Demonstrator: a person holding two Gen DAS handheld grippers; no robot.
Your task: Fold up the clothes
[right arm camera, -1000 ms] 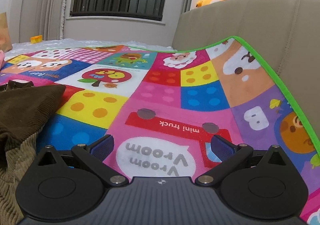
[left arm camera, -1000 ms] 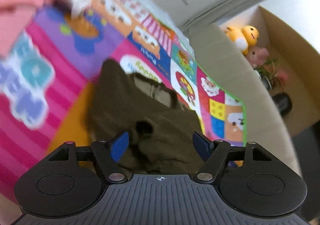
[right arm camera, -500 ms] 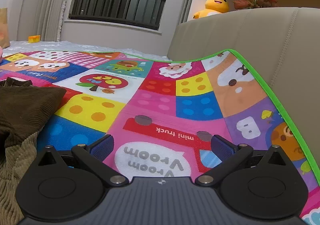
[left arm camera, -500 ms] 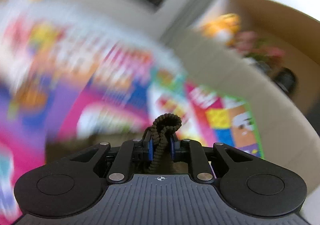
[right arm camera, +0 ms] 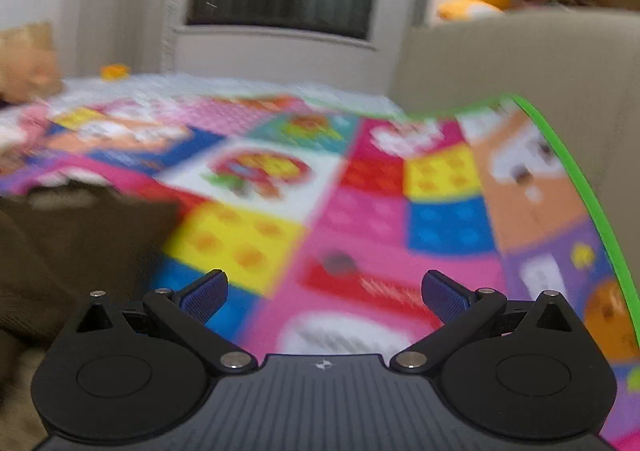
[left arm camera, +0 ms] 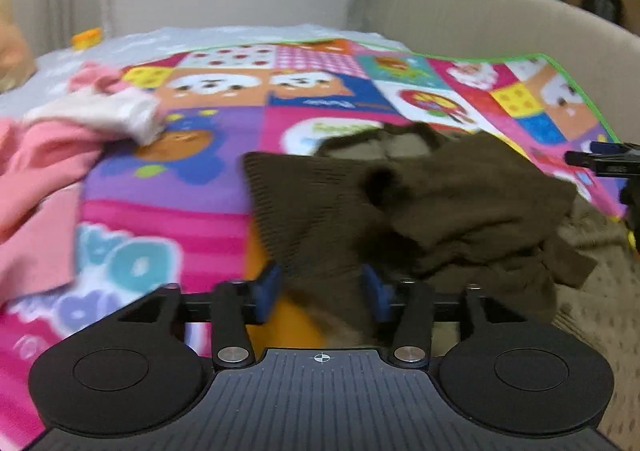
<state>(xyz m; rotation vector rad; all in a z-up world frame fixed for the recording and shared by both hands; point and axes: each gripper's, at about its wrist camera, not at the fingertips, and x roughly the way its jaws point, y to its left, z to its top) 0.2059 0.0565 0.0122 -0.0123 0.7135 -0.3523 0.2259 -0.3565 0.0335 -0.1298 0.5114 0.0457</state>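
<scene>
Your left gripper (left arm camera: 320, 293) is opening its blue fingers (left arm camera: 267, 289), and the near edge of the dark brown ribbed knit garment (left arm camera: 420, 207) lies between them, no longer pinched as far as the blurred view shows. That garment sits crumpled on the bright patchwork cartoon play mat (left arm camera: 224, 155), partly over a lighter olive corduroy piece (left arm camera: 596, 279) at its right side. If you close again where you are, you may catch only one loose layer, or catch both the knit and the corduroy under it, and the fold will drag the wrong cloth along.

Your right gripper (right arm camera: 323, 295) hangs over bare mat with its fingers spread wide and nothing between them, well to the right of the brown heap (right arm camera: 72, 247). With only one side anchored, a lift will likely twist the garment rather than flatten it.

The sleeve and collar are bunched near the middle, so a fold made now would trap lumps inside. Watch also the pile of pink and white clothes (left arm camera: 60, 147) at the left: a wide sweep could pull them into the work.
</scene>
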